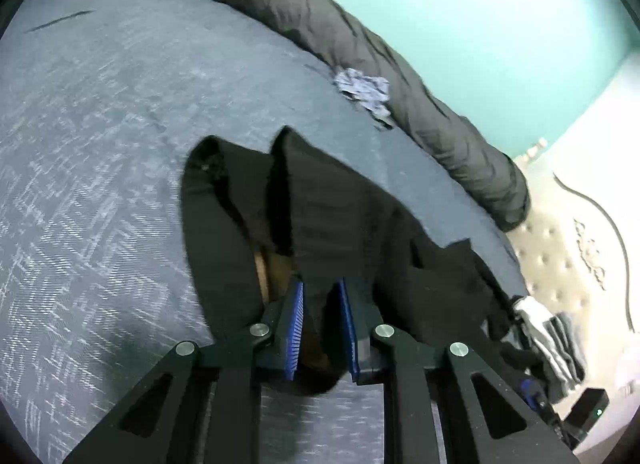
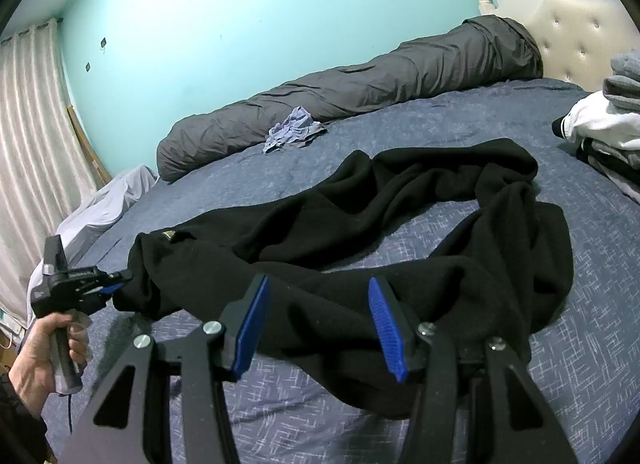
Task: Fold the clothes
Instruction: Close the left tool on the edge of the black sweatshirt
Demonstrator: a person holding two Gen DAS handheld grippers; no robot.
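A black garment (image 1: pixel 328 200) (image 2: pixel 400 192) lies crumpled and spread across the blue patterned bedcover (image 1: pixel 100 124) (image 2: pixel 560 344). My left gripper (image 1: pixel 320 282) has its blue pads pinched on a fold at one end of the garment. In the right wrist view the left gripper (image 2: pixel 120 280) sits at the far left, held by a hand (image 2: pixel 36 352), biting the garment's left end. My right gripper (image 2: pixel 318 282) stands open over the garment's near edge. Its blue pads (image 2: pixel 256 312) are wide apart and do not press the cloth.
A long rolled grey duvet (image 1: pixel 360 44) (image 2: pixel 360 92) lies along the turquoise wall, with a small crumpled blue garment (image 1: pixel 364 88) (image 2: pixel 292 130) beside it. A pile of white and grey clothes (image 2: pixel 600 124) sits by the tufted headboard (image 2: pixel 576 36). A curtain (image 2: pixel 32 124) hangs at left.
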